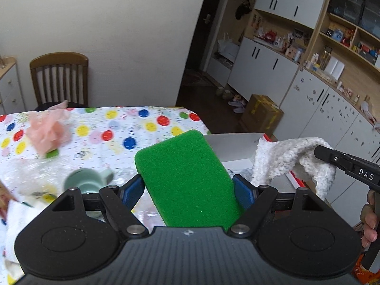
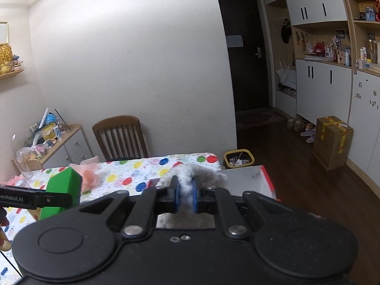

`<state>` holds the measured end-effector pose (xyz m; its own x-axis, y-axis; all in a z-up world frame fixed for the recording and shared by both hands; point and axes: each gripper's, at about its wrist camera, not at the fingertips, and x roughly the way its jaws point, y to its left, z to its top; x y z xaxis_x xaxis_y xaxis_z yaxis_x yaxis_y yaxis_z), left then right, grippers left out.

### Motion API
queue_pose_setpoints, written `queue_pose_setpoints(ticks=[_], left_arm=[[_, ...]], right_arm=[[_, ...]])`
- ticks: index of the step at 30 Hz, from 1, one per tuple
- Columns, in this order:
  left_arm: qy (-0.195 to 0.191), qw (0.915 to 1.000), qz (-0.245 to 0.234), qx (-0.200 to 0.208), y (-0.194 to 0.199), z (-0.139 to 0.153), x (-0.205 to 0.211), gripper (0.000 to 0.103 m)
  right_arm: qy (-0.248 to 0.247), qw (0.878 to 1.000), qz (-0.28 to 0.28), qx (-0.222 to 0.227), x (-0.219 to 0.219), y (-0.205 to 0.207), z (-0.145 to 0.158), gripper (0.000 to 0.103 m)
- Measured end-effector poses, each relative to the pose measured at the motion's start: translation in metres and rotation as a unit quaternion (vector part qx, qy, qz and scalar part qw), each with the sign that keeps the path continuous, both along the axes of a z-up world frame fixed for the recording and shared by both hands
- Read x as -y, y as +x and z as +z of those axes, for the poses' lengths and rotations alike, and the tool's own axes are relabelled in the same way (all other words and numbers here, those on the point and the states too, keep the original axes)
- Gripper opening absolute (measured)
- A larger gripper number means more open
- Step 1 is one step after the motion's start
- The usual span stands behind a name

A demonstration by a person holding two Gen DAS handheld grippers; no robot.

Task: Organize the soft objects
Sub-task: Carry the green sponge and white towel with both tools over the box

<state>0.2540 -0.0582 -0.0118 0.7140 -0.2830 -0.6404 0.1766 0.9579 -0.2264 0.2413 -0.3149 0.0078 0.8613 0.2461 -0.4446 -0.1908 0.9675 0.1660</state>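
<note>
A thick green sponge [image 1: 187, 180] sits clamped between the blue pads of my left gripper [image 1: 188, 190], held above the table's right end. The same green sponge [image 2: 64, 190] shows at the left of the right wrist view, with the left gripper's [image 2: 57, 198] black finger across it. My right gripper [image 2: 184, 196] is shut on a fluffy white cloth [image 2: 187, 173]. In the left wrist view that white cloth [image 1: 287, 161] drapes from the right gripper's black finger [image 1: 337, 161] over a white box [image 1: 237, 142] with a red edge. A crumpled pink cloth [image 1: 47, 133] lies on the polka-dot tablecloth [image 1: 133, 128].
A pale green mug [image 1: 87, 180] lies on its side on the table near the left gripper. A wooden chair [image 1: 59, 78] stands at the far side. Past the table are a cardboard box [image 2: 332, 140], a yellow bin [image 2: 238, 159] and white cabinets. A hand [image 1: 369, 220] grips the right handle.
</note>
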Motion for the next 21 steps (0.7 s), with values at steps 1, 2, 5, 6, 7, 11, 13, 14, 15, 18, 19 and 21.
queue_pose_setpoints(ticks=[1,2,5,6,7,11,13,14,15,18,19,21], left_arm=[[0.002,1.0000,-0.002,-0.002,0.004,-0.002,0.007,0.081],[0.004,1.0000,-0.005,-0.003,0.008,-0.003,0.014,0.081],[0.011,0.9998,-0.012,-0.006,0.020,-0.008,0.033,0.081],[0.013,0.9998,-0.014,-0.008,0.025,-0.009,0.040,0.081],[0.015,0.9997,-0.016,-0.010,0.029,-0.011,0.047,0.081],[0.027,0.9991,-0.025,-0.022,0.044,-0.022,0.071,0.081],[0.034,0.9986,-0.029,-0.028,0.052,-0.029,0.082,0.081],[0.038,0.9983,-0.032,-0.030,0.055,-0.030,0.088,0.081],[0.040,0.9980,-0.036,-0.033,0.059,-0.033,0.093,0.081],[0.049,0.9969,-0.042,-0.046,0.071,-0.044,0.106,0.081],[0.051,0.9964,-0.043,-0.051,0.075,-0.048,0.110,0.081],[0.056,0.9955,-0.043,-0.063,0.083,-0.056,0.117,0.081]], right_arm=[[-0.001,1.000,-0.001,-0.001,0.005,0.003,-0.001,0.010],[-0.002,1.000,-0.001,-0.002,0.010,0.005,-0.002,0.010],[-0.004,1.000,-0.003,-0.005,0.023,0.013,-0.005,0.010],[-0.004,1.000,-0.004,-0.006,0.027,0.015,-0.005,0.010],[-0.004,1.000,-0.005,-0.007,0.032,0.017,-0.006,0.010],[-0.006,1.000,-0.008,-0.011,0.046,0.028,-0.009,0.010],[-0.008,1.000,-0.009,-0.014,0.053,0.036,-0.012,0.010],[-0.010,1.000,-0.009,-0.016,0.055,0.039,-0.014,0.010],[-0.011,1.000,-0.010,-0.019,0.056,0.043,-0.016,0.010],[-0.016,0.999,-0.007,-0.027,0.061,0.054,-0.024,0.010],[-0.018,0.999,-0.005,-0.029,0.062,0.057,-0.027,0.010],[-0.023,0.999,-0.004,-0.035,0.064,0.065,-0.032,0.010]])
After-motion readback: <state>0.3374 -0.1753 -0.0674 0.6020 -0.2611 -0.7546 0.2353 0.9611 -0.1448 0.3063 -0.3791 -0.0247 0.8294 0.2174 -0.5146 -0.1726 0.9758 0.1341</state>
